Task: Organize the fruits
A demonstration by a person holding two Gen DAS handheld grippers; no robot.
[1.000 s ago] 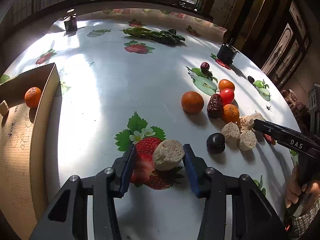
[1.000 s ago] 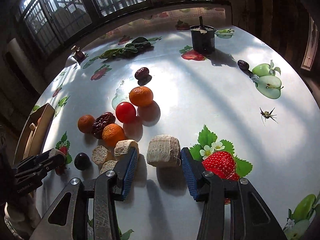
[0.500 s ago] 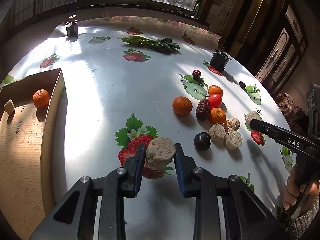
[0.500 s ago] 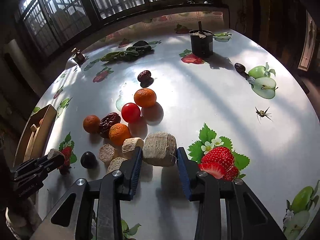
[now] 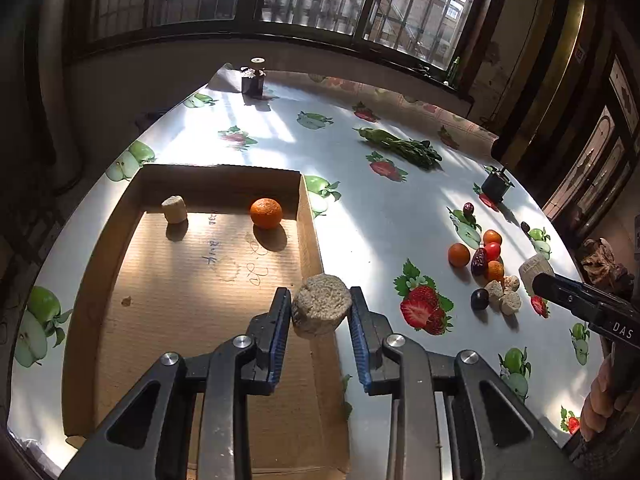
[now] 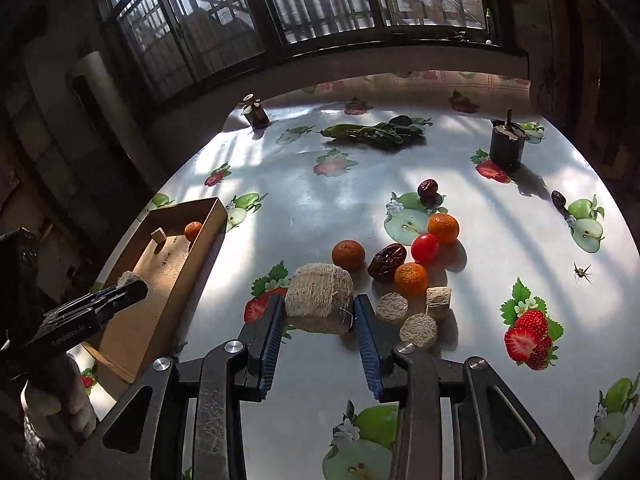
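Note:
My left gripper (image 5: 320, 316) is shut on a beige fibrous chunk (image 5: 321, 310) and holds it in the air over the right wall of the cardboard box (image 5: 310, 236). The box holds an orange (image 5: 266, 213) and a small beige piece (image 5: 174, 209). My right gripper (image 6: 319, 316) is shut on a larger beige chunk (image 6: 319, 297), lifted above the table. Beside it lies the fruit pile: oranges (image 6: 348, 255), a red tomato (image 6: 425, 248), a brown date (image 6: 387, 258) and three beige pieces (image 6: 418, 330).
The round table (image 5: 380, 216) has a fruit-print cloth. Green vegetables (image 6: 372, 133) lie at the back. A black cup (image 6: 507, 147) stands back right, a small dark bottle (image 6: 256, 114) back left. Two dates (image 6: 428, 189) lie apart.
Both grippers closed on their chunks and lifted them. The left one swung left with its chunk to the box edge. The right one rose and drew back.

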